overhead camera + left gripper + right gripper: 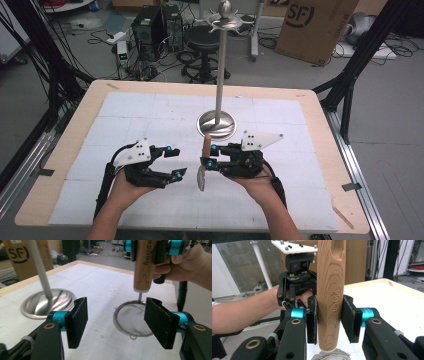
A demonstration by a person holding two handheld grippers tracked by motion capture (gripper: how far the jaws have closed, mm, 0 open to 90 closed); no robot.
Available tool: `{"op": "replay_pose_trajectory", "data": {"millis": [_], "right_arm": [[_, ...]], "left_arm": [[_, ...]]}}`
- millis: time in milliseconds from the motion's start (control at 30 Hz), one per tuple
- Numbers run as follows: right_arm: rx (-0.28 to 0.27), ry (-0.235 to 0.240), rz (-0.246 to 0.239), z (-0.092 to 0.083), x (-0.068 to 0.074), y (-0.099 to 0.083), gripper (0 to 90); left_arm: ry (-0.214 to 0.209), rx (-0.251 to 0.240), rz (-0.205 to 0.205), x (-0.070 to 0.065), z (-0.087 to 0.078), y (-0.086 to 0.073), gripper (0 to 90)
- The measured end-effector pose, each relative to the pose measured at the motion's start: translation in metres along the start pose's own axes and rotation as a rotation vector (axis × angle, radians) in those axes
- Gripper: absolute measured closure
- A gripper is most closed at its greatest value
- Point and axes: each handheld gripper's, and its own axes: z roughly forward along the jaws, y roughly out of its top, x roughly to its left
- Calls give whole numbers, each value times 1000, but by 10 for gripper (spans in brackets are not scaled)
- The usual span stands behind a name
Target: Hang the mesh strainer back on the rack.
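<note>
High view: right hand-held gripper (pixel 208 156) clamps strainer (pixel 202 176) by its wooden handle, upright above worktop (pixel 150 115). Left hand-held gripper (pixel 174 162) is released, empty, beside it. Judged handover done; next, hang the strainer on the stand (pixel 220 65), needing a lift.

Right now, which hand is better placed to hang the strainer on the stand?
Right. The right gripper is shut on the strainer's wooden handle, holding it upright just in front of the stand. The left gripper is open and holds nothing, so it would first need to grasp.
</note>
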Motion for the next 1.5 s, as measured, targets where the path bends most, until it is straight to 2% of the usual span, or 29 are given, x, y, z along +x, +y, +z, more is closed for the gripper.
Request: {"op": "replay_pose_trajectory", "data": {"millis": [200, 367, 567, 733, 900, 1200, 1400, 1500], "right_arm": [[5, -19, 0, -6, -3, 0, 680], [5, -36, 0, -11, -4, 0, 680], [8, -52, -2, -18, -7, 2, 680], [6, -70, -4, -24, -9, 4, 679], [6, -83, -9, -30, -11, 7, 680], [17, -112, -17, -37, -17, 19, 679], [27, -131, -19, -40, -22, 26, 679], [29, -141, -19, -42, -27, 29, 679]], "left_arm": [[51, -20, 15, 8, -8, -6, 264], [129, -8, 49, 14, -12, -14, 200], [197, -23, 32, 21, -14, -28, 169], [206, -42, 21, 24, -16, -38, 150], [214, -68, -7, 28, -21, -48, 145], [244, -70, 30, 29, -24, -63, 144], [256, -69, 18, 32, -23, -73, 142], [261, -42, 43, 33, -20, -79, 125]]}}
